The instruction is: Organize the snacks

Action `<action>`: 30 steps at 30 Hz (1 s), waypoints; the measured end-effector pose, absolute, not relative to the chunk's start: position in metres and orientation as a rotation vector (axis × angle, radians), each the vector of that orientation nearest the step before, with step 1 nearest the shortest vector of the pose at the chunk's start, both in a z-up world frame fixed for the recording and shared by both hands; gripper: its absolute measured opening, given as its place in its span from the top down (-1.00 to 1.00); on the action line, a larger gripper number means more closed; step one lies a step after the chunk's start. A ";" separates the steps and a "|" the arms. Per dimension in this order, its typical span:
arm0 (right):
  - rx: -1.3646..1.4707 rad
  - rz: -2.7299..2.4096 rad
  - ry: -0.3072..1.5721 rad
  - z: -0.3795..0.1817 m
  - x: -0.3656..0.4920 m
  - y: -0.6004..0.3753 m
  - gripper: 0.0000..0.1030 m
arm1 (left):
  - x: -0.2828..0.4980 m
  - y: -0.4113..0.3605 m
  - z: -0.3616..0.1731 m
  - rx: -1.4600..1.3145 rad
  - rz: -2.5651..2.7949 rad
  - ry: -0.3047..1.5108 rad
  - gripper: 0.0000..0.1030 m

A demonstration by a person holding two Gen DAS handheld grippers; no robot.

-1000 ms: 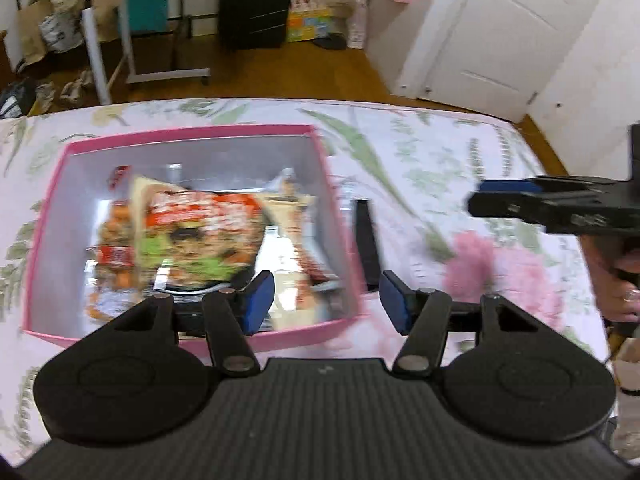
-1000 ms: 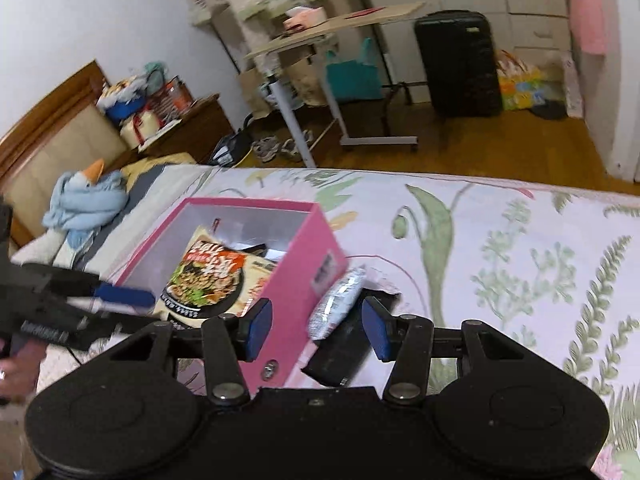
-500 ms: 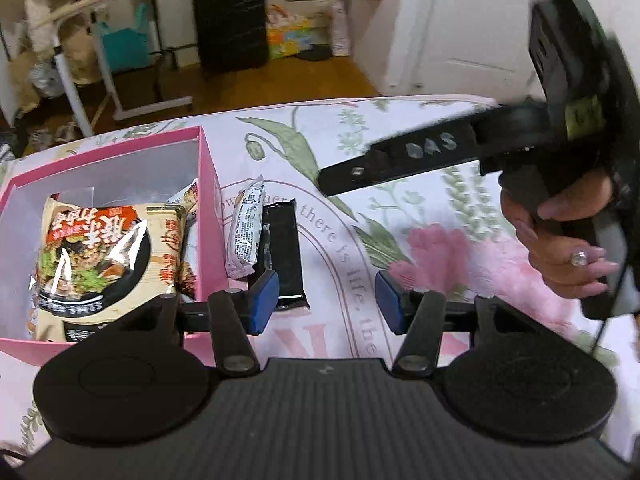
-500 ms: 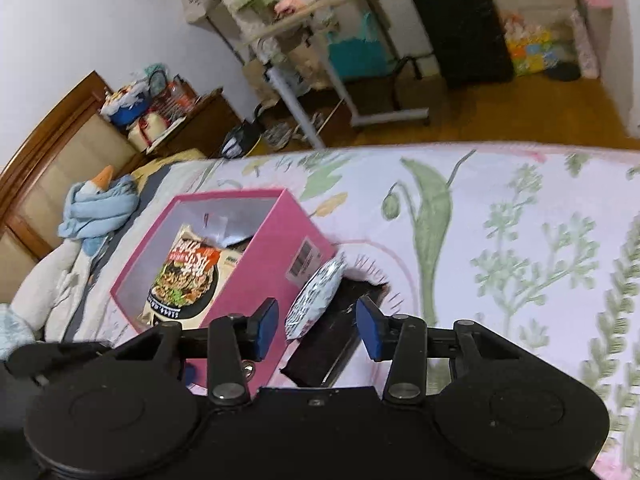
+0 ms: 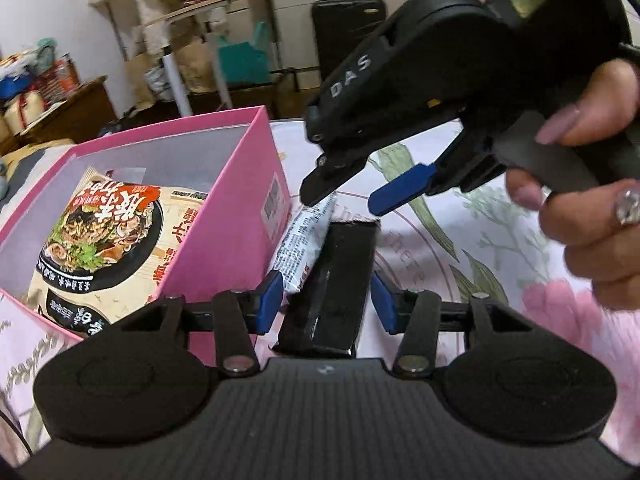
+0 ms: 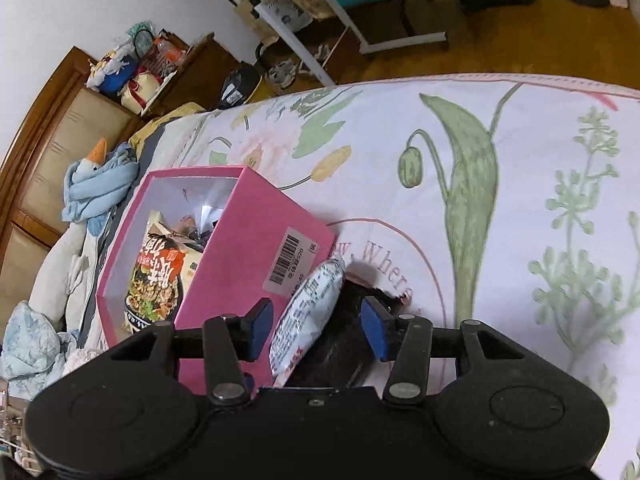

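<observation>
- Right gripper (image 6: 317, 330): bottom centre, black frame, blue pads; jaws opening, both packets between them, pads not pressing on either.
- White snack packet (image 6: 310, 314): tilted, leaning against the box wall, running from 1 o'clock down to 7 o'clock between the pads.
- Black packet (image 6: 348, 344): lies on the sheet just at 3 o'clock of the white packet, partly under it.
- Pink box (image 6: 256, 248): open top, at 10 o'clock of the gripper; barcode label (image 6: 290, 264) on its near wall.
- Noodle bag (image 6: 160, 276): inside the box.
- Floral bedsheet (image 6: 500, 200): fills the right half.
- Blue soft toy (image 6: 100, 180): at 9 o'clock, by the headboard.
</observation>
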State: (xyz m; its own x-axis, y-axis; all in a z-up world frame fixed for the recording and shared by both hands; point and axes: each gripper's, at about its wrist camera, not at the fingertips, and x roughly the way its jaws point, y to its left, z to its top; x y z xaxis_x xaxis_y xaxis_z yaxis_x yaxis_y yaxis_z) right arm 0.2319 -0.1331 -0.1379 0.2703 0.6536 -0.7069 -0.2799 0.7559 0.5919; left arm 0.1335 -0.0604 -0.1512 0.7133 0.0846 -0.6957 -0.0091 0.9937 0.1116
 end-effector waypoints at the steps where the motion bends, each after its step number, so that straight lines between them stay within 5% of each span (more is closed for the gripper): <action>1: 0.387 0.653 1.137 -0.140 0.235 -0.130 -0.08 | 0.135 -0.062 -0.153 0.093 0.078 0.770 0.07; 7: 0.363 0.659 1.151 -0.156 0.256 -0.121 -0.08 | 0.146 -0.053 -0.159 0.024 0.111 0.784 0.24; 10: 0.354 0.702 1.146 -0.158 0.251 -0.124 0.84 | 0.145 -0.051 -0.160 0.040 0.088 0.788 0.25; 14: 0.379 0.700 1.125 -0.153 0.231 -0.141 0.94 | 0.143 -0.050 -0.161 0.049 0.054 0.799 0.25; 21: 0.336 0.615 1.065 -0.147 0.217 -0.166 0.78 | 0.136 -0.044 -0.164 0.033 0.010 0.886 0.24; 24: 0.328 0.628 1.032 -0.148 0.224 -0.164 0.33 | 0.128 -0.037 -0.171 -0.036 0.007 0.964 0.17; 27: 0.277 0.658 1.010 -0.153 0.236 -0.151 0.22 | 0.118 -0.039 -0.175 -0.033 0.024 0.950 0.14; 30: 0.214 0.661 1.035 -0.167 0.250 -0.136 0.16 | 0.118 -0.034 -0.181 -0.120 0.027 1.009 -0.18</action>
State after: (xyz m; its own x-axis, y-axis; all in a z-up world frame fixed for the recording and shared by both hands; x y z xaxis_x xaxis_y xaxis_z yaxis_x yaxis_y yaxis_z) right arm 0.2505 -0.1364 -0.1665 0.3390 0.5997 -0.7249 -0.4054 0.7884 0.4626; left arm 0.1178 -0.0341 -0.1810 0.5330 -0.0330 -0.8454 -0.0781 0.9930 -0.0881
